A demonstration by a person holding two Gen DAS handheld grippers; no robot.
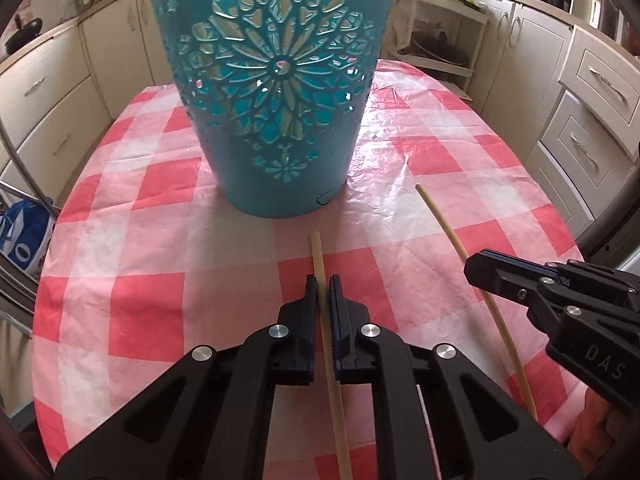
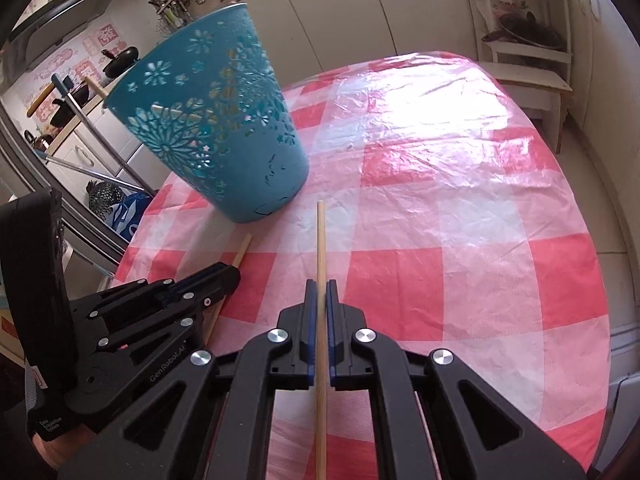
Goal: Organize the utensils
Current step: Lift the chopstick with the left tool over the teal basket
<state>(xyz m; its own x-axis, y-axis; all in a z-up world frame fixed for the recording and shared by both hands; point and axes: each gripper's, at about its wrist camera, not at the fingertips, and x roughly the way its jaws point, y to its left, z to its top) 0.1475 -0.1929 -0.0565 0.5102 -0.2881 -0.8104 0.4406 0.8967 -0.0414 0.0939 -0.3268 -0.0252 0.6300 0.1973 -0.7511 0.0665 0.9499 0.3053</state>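
Observation:
A tall teal cut-out holder [image 1: 276, 92] stands on the red-and-white checked table; it also shows in the right wrist view [image 2: 216, 120] at the left. My left gripper [image 1: 323, 284] is shut on a wooden chopstick [image 1: 318, 252] whose tip points toward the holder's base. My right gripper [image 2: 321, 286] is shut on a second wooden chopstick [image 2: 320, 236], which also shows in the left wrist view [image 1: 444, 224]. The right gripper [image 1: 480, 268] sits to the right of the left one. The left gripper [image 2: 228, 276] appears at the lower left of the right wrist view.
The checked tablecloth [image 2: 460, 208] is covered with shiny plastic and stretches right and back of the holder. Kitchen cabinets [image 1: 592, 92] ring the table. A white shelf unit [image 2: 528, 52] stands behind the far edge. A blue bag [image 1: 24, 236] hangs off the left.

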